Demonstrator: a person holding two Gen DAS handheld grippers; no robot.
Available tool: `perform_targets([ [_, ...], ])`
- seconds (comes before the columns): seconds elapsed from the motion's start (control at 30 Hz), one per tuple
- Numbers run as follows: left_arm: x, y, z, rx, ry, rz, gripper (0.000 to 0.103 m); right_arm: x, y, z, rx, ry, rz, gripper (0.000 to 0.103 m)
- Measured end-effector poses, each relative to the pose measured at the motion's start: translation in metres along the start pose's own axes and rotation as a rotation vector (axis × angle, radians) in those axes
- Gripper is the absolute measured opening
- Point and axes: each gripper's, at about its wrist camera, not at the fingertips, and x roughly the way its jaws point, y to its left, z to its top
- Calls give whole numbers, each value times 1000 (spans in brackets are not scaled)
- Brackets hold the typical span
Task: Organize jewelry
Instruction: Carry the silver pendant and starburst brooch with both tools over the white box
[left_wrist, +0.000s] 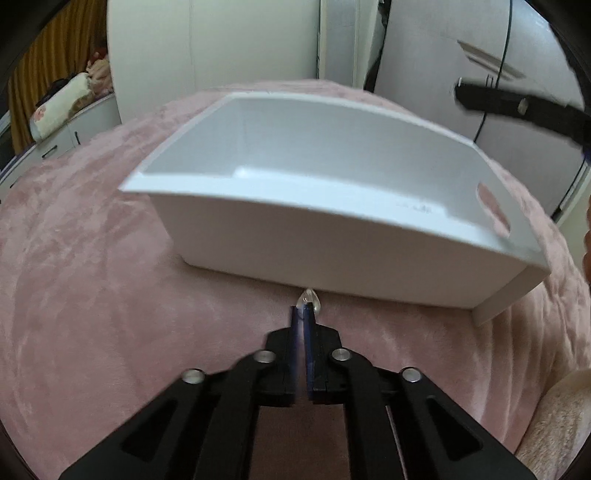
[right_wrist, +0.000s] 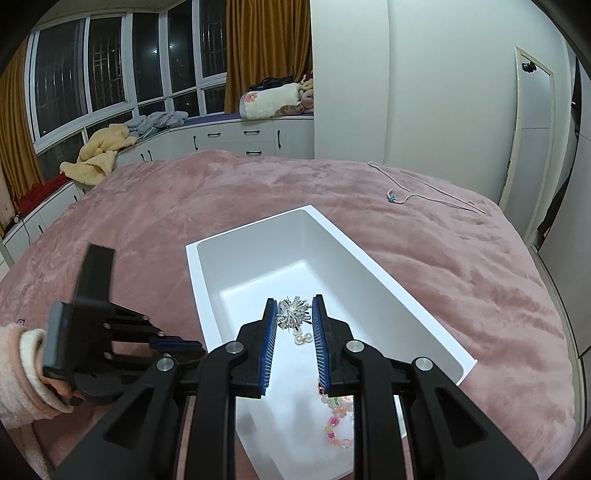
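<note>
A white rectangular box (left_wrist: 258, 236) stands on the pink blanket (left_wrist: 81, 280). My left gripper (left_wrist: 303, 314) is shut on a small clear, teardrop-shaped jewel (left_wrist: 308, 296), just in front of the box's near wall. In the right wrist view the same box (right_wrist: 391, 291) holds a spiky silver brooch (right_wrist: 293, 314), small pearls (right_wrist: 302, 338) and a colourful bead bracelet (right_wrist: 334, 421). My right gripper (right_wrist: 294, 308) is open above the box, its fingers either side of the brooch. The left gripper (right_wrist: 177, 345) shows there at the box's left side.
A thin necklace with a blue bead (right_wrist: 397, 197) lies on the blanket at the far right. White cabinets (right_wrist: 240, 138) with clothes and a window lie beyond the bed. A tall mirror (right_wrist: 532, 140) leans at the right wall.
</note>
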Motion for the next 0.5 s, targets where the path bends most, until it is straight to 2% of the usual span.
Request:
perform_targets([
  [0.03,4,-3,-1,12,7,6,23,-1,-1,0,-1,-1,-1,20],
  [0.23,37,-10,-5,23,51,-1,25,-2,-7,-1,7,8,-11,20],
  [0.37,44,0,-1,-37,30,-17,24,0,-10,-3,11,17,-15,20],
  [0.5,42,2,-2,-46,19,-24,23,3,-10,-5,14,25,-10,20],
])
